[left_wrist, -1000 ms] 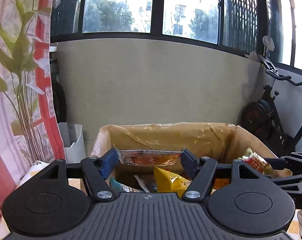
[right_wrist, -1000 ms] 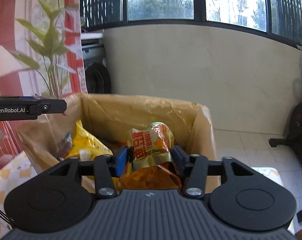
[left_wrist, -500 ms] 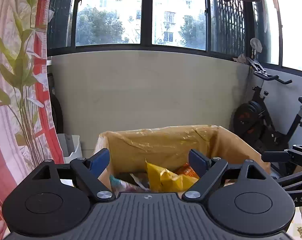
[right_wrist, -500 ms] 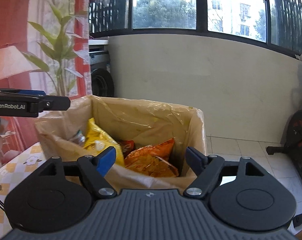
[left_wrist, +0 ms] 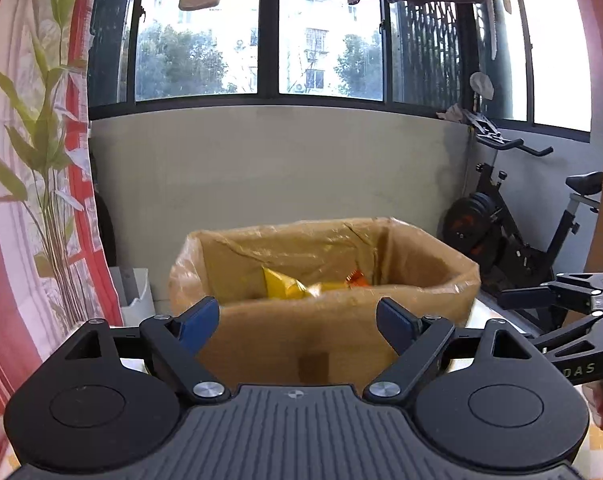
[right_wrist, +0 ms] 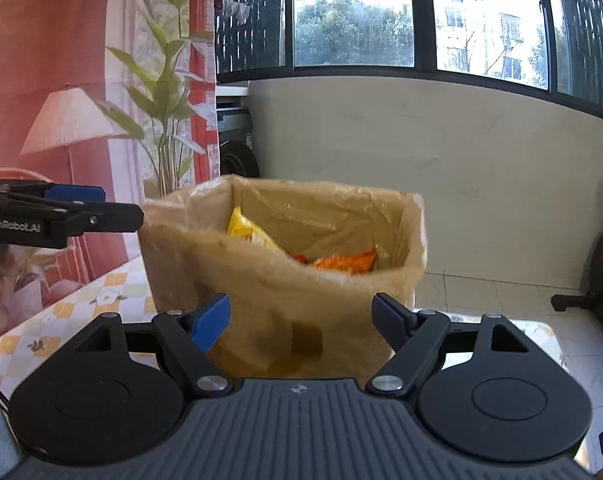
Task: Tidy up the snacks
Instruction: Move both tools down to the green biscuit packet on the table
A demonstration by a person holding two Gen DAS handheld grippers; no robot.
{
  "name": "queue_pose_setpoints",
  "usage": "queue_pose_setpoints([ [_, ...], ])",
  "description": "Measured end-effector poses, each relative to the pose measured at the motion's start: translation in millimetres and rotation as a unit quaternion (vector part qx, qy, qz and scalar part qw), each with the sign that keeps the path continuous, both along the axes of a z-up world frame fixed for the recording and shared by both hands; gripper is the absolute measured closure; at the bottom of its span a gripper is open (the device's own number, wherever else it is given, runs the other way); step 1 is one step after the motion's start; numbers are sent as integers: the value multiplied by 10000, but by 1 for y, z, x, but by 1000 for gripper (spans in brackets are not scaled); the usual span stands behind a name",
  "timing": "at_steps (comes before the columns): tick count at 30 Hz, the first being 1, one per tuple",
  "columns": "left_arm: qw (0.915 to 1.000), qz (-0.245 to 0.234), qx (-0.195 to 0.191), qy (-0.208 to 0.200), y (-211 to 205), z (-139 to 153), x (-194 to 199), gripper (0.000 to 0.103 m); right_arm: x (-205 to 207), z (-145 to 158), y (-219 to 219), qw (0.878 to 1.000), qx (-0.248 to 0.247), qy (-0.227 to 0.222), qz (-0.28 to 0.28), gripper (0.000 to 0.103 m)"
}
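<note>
Both grippers, left (left_wrist: 297, 322) and right (right_wrist: 300, 320), drew back empty, jaws just spread; snack box (left_wrist: 321, 344) ahead

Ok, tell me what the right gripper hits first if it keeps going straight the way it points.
Most likely the near wall of the cardboard box. The right gripper is open and empty, aimed at that wall below the rim, though depth is hard to judge.
</note>
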State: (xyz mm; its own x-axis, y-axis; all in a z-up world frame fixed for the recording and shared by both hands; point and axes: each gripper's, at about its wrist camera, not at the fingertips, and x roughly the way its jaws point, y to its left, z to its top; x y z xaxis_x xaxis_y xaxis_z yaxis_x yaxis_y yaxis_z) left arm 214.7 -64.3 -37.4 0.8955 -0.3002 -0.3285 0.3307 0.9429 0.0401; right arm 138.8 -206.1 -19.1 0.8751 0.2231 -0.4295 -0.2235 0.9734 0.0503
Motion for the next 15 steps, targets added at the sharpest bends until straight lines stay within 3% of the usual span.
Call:
queue_pose_setpoints([
  [4, 9998, -91, -40, 171, -3, -22, -8, 16, -6, -20, -1, 9999, -42, 153, 28, 21],
  [8, 9976, -100, -100, 677, -7, -51, -2, 16, -7, -49, -2, 9991, -80, 403, 36, 21],
  [15, 9911, -136, -55, 1322, -9, -95, 11, 22, -12, -101, 4, 9941, -594, 872, 263, 21],
])
